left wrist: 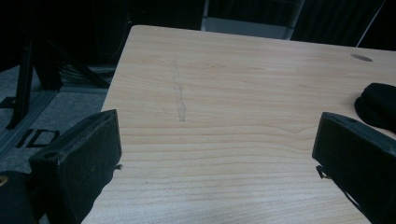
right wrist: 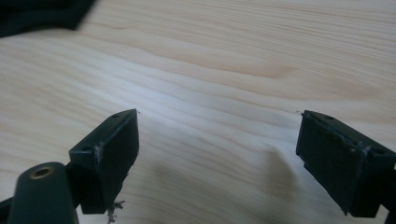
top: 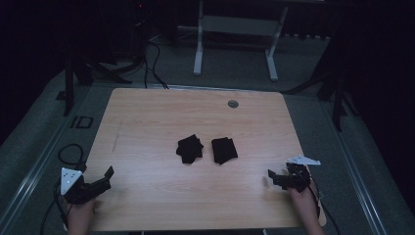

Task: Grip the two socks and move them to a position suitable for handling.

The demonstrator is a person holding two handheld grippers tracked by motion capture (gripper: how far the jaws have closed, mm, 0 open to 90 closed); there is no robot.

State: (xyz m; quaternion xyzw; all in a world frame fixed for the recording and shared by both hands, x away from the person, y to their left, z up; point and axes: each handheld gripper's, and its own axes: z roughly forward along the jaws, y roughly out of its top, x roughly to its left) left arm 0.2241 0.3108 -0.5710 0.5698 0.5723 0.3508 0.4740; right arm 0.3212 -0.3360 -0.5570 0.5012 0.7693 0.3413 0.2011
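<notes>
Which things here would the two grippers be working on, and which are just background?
Likely part of the job:
- left black cloth piece
- right black cloth piece
- left gripper, open
- right gripper, open

Just there:
- wooden table
- round grommet in the tabletop
- white desk frame behind

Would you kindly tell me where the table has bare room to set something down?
Bare wood lies between the left gripper and right gripper, and from the two black cloths back to the grommet. Only the centre is occupied.

surface (top: 147,127): light wood, faint streak (left wrist: 179,100) | grommet hole (top: 233,104) far edge | white frame (top: 235,39) beyond, on floor
</notes>
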